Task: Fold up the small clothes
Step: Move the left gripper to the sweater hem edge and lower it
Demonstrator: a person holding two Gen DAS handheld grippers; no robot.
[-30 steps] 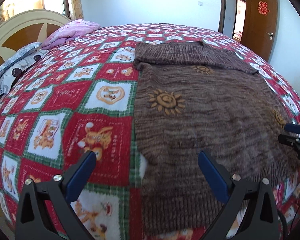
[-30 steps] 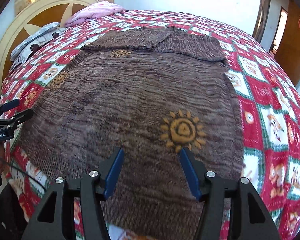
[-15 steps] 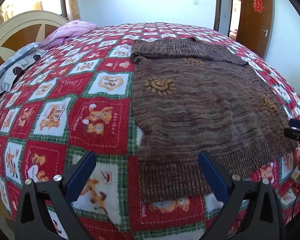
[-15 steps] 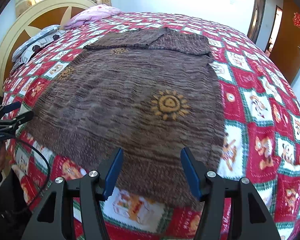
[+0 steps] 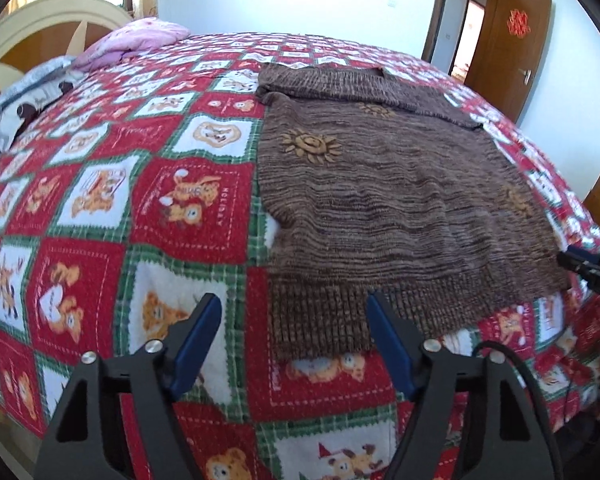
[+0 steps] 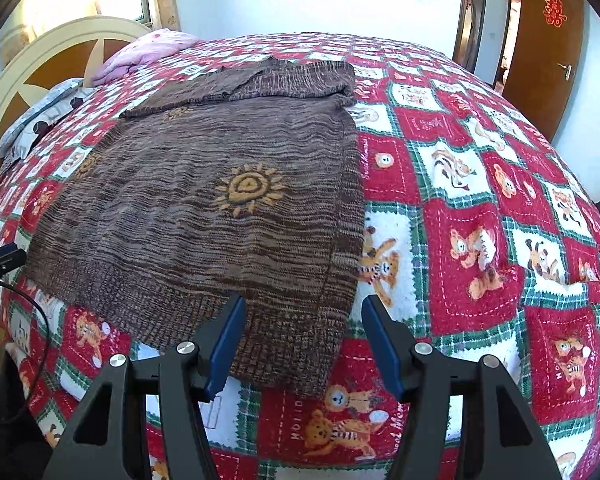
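A brown knit sweater (image 5: 380, 200) with orange sun motifs lies flat on the bed, its sleeves folded across the top. My left gripper (image 5: 293, 300) hovers at the hem's near left corner. Its jaws are closing, with the ribbed hem corner between the blue pads, which do not press on it. My right gripper (image 6: 304, 301) stands open over the hem's near right corner of the sweater (image 6: 204, 200), knit between its pads but not pinched. Each gripper shows at the other view's edge: the right gripper (image 5: 588, 264) and the left gripper (image 6: 0, 258).
A red, white and green cartoon-print blanket (image 5: 140, 240) covers the bed. A cream and wood headboard (image 6: 60, 52), a pink pillow (image 5: 136, 40) and a grey patterned pillow (image 5: 24, 96) are at the far left. A brown door (image 5: 504, 40) stands open at the right. A black cable (image 6: 32, 320) hangs at the left.
Both grippers drew back from over the sweater's body to its near hem, so the hem and blanket edge came into view. The left jaws narrowed.
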